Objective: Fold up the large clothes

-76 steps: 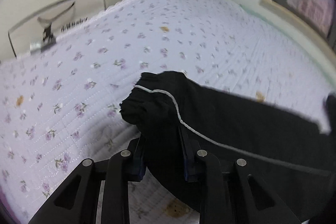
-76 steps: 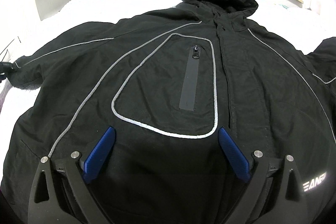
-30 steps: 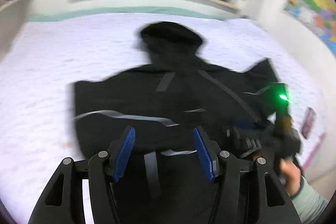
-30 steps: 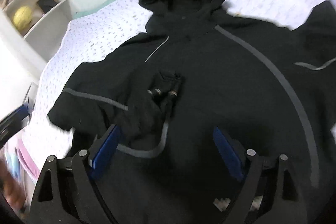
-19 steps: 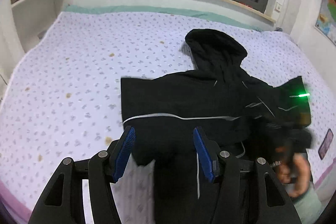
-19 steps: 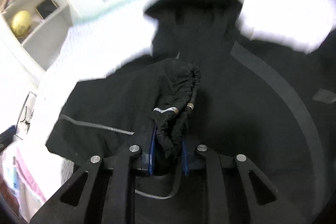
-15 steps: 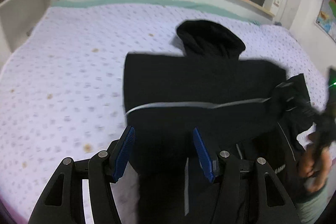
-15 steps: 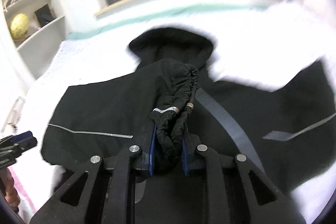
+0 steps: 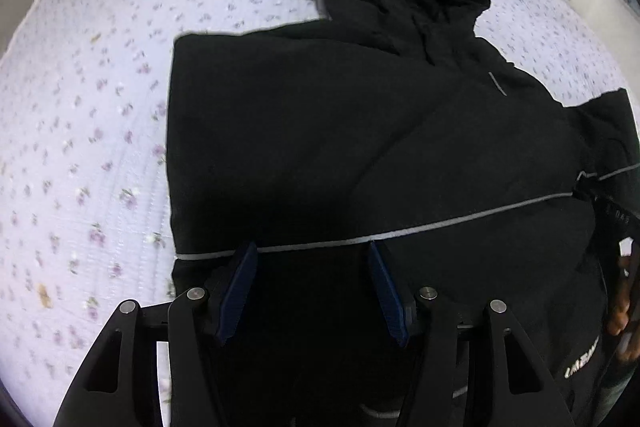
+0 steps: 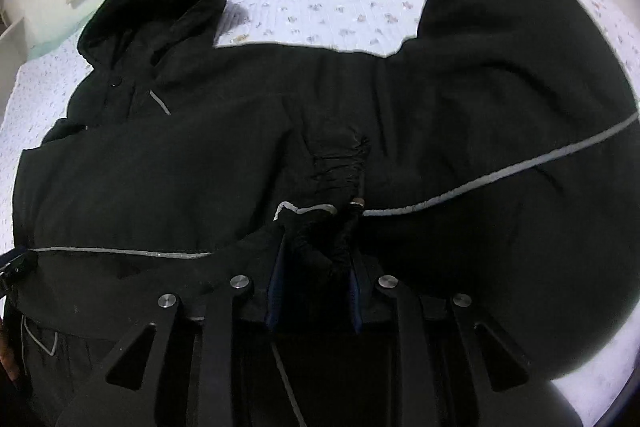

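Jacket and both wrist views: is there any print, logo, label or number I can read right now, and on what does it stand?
White logo print low on the black jacket, at in the left wrist view: tilted and blurred, letters not readable.
Small pale marks on a dark strap at the right edge: too small to read.
Right wrist view: no text visible.
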